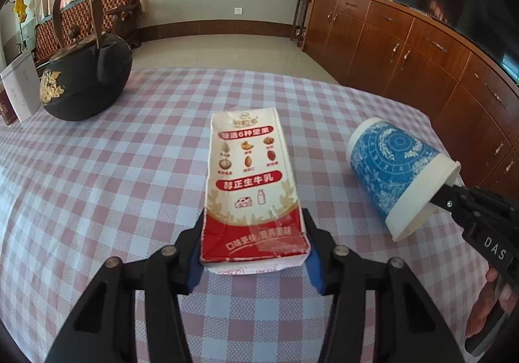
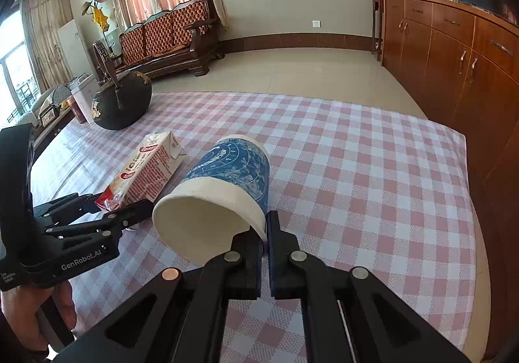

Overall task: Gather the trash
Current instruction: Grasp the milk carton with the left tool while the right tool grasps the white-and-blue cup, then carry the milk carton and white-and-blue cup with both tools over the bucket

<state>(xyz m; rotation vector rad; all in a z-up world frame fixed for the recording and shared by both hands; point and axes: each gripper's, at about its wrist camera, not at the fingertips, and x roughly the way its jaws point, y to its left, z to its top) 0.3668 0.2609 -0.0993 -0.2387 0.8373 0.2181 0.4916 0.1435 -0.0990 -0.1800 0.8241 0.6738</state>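
Note:
My left gripper (image 1: 254,252) is shut on a red and white milk carton (image 1: 251,181), holding its near end just above the checked tablecloth (image 1: 113,200). My right gripper (image 2: 265,233) is shut on the rim of a blue and white paper cup (image 2: 223,187), which lies tilted with its open mouth toward the camera. The cup (image 1: 399,171) is to the right of the carton in the left wrist view, with the right gripper (image 1: 436,197) pinching its rim. The carton (image 2: 146,168) and left gripper (image 2: 113,204) show at the left of the right wrist view.
A black cast-iron teapot (image 1: 84,77) with a tall handle stands at the table's far left, beside a white box (image 1: 19,87). A long wooden cabinet (image 1: 405,51) runs along the right. A wooden sofa (image 2: 168,35) stands beyond the table's far edge.

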